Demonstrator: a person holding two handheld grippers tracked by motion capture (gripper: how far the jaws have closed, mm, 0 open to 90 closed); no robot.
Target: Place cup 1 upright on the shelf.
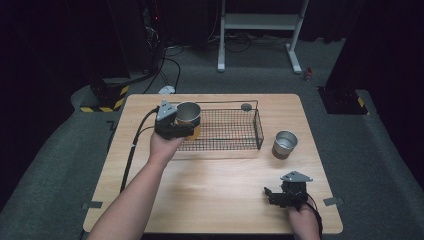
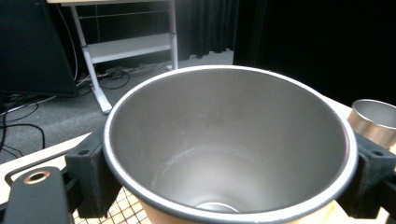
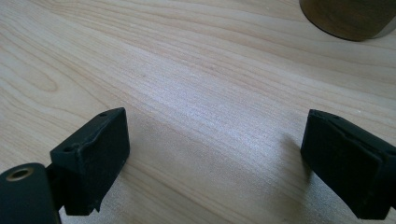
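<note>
Wooden table (image 1: pixel 215 185); left claw (image 1: pixel 176 126) grips upright cup (image 1: pixel 189 116), mouth up.

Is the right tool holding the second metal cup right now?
No, the right tool hovers open over bare table, its jaws spread with nothing between them, while the second cup stands apart beside the wire basket.

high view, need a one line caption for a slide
Left gripper holds a metal cup over the wire basket; right gripper rests open near a second cup.
</note>
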